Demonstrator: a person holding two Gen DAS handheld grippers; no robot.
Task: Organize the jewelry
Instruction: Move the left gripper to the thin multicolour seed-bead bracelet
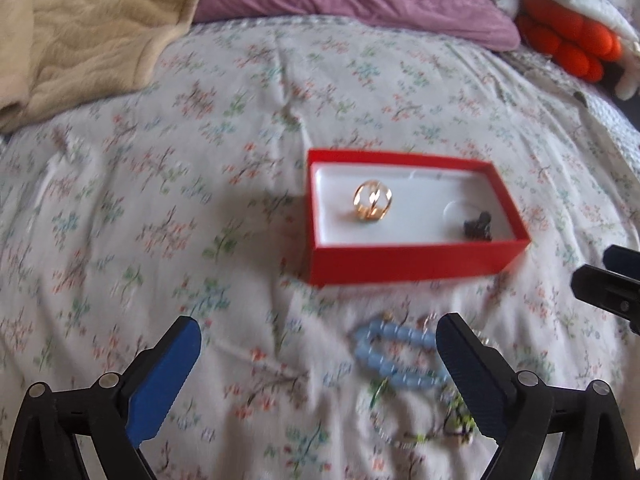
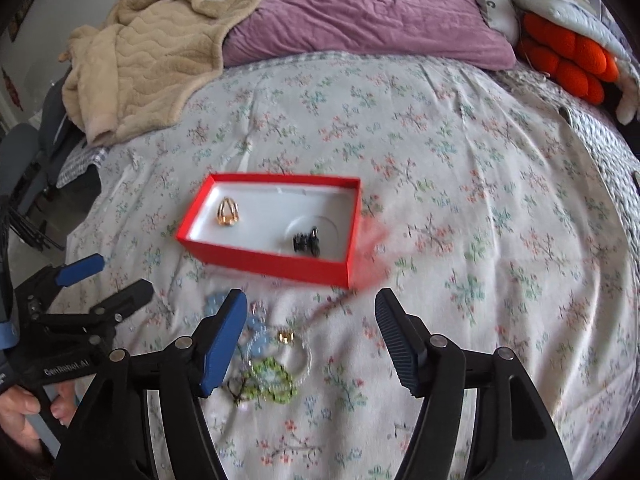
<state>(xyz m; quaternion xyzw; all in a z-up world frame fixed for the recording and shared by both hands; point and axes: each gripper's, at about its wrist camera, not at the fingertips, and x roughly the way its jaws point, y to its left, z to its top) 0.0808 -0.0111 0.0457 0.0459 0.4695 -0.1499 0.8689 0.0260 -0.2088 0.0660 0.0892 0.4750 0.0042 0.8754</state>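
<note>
The left gripper [image 1: 318, 376] is seen at the bottom of its own view, jaws spread wide with nothing between the pads. The right gripper [image 2: 310, 340] is likewise held apart and empty (less widely). At the lower left of the right view, a hand [image 2: 24, 412] is wrapped around the left gripper's handle.

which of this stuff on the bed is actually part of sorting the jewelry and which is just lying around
Part of the job:
red box
gold ring in the box
dark piece in the box
blue bead bracelet
green bead bracelet
small gold piece

Just lying about:
beige blanket
purple pillow
orange plush
</note>
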